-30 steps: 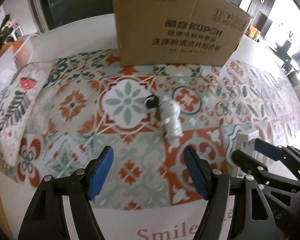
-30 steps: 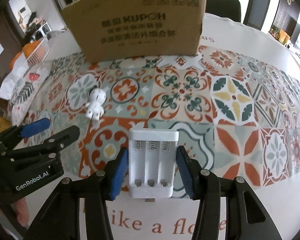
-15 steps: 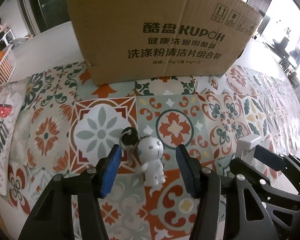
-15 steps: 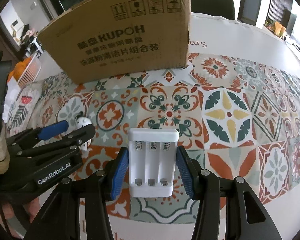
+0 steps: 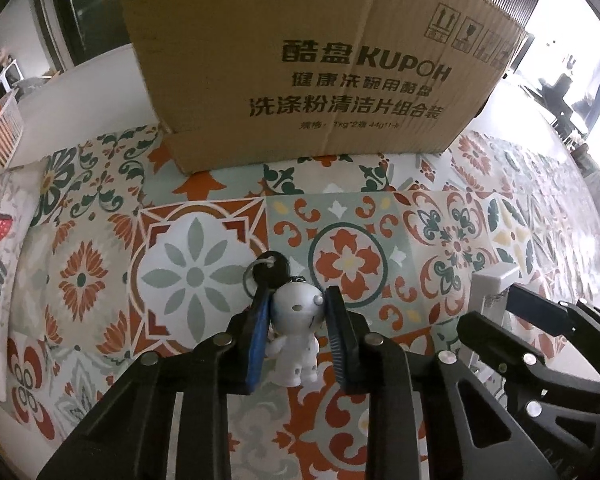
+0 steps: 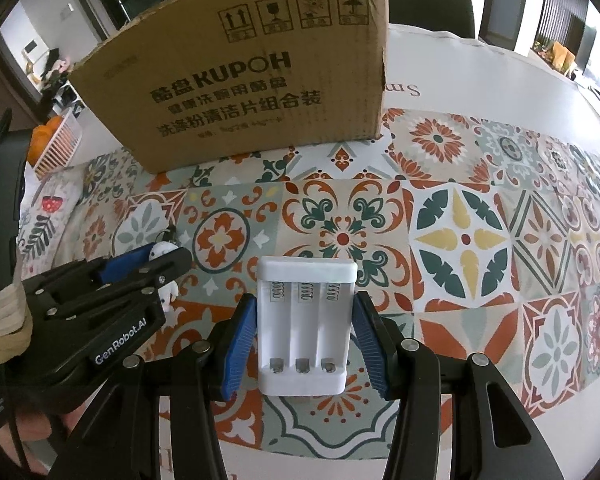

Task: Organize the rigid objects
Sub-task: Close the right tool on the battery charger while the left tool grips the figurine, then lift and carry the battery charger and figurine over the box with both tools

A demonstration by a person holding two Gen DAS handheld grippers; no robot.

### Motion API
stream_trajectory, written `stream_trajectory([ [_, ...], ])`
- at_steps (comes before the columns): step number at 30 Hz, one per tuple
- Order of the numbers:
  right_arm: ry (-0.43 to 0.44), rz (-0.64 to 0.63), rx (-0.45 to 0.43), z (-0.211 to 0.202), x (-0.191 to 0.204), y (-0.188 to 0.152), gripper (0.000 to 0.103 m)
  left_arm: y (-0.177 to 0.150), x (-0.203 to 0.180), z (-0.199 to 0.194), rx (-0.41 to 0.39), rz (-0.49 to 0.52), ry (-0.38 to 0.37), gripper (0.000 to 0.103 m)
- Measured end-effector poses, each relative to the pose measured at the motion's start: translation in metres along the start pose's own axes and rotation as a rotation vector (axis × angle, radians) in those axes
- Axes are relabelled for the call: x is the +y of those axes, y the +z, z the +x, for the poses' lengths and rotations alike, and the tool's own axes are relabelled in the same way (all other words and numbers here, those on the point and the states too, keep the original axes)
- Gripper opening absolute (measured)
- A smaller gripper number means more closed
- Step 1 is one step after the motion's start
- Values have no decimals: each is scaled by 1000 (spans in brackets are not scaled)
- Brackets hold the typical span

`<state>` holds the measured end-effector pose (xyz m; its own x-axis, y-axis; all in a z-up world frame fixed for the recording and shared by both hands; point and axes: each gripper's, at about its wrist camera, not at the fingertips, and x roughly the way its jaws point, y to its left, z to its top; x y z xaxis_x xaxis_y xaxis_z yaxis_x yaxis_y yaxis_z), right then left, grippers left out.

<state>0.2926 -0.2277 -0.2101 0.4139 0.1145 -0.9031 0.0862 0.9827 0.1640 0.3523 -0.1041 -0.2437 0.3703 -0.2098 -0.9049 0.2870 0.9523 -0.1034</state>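
The little white figurine (image 5: 296,336) sits right between the blue pads of the left gripper (image 5: 297,334), low and near in the left wrist view, and those pads are drawn in tight against its round head on both sides. That's a firm pinch, only the width of the head between them. Its legs dangle below the pads, just over the patterned tablecloth (image 5: 204,276); whether its feet touch the cloth, I can't tell. A black key fob (image 5: 271,271) with a metal ring pokes out just beyond the head, joined to the figurine by a short chain.

Over to the right gripper (image 6: 306,336): it has the white battery charger (image 6: 307,326) clasped between its blue pads, jaws about as wide as the charger's body and pressing on both long sides. Three bare slots face up, springs at the far end, contacts at the near end. The charger sits near, in the middle of that view, above the cloth.

From the right wrist view the left gripper (image 6: 150,262) shows at the left, side on, with the figurine's white head (image 6: 162,249) peeping out at its tips. From the left wrist view the right gripper's black arms (image 5: 540,332) reach in at the lower right, a corner of the charger (image 5: 492,288) showing beside them.

Beyond both, at the far side, stands the big cardboard box (image 5: 320,64), printed KUPOH, resting on the tiled cloth. Far left, a white basket (image 6: 58,140) holds oranges (image 6: 44,130).
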Motion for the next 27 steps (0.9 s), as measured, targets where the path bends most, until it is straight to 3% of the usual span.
stream_trajectory([
  [17, 36, -38, -110, -47, 18, -1, 50, -38, 12, -80, -147, -44, -18, 28],
  [27, 52, -65, -191, -83, 30, 8, 50, -17, 13, -129, -251, -45, -18, 28],
])
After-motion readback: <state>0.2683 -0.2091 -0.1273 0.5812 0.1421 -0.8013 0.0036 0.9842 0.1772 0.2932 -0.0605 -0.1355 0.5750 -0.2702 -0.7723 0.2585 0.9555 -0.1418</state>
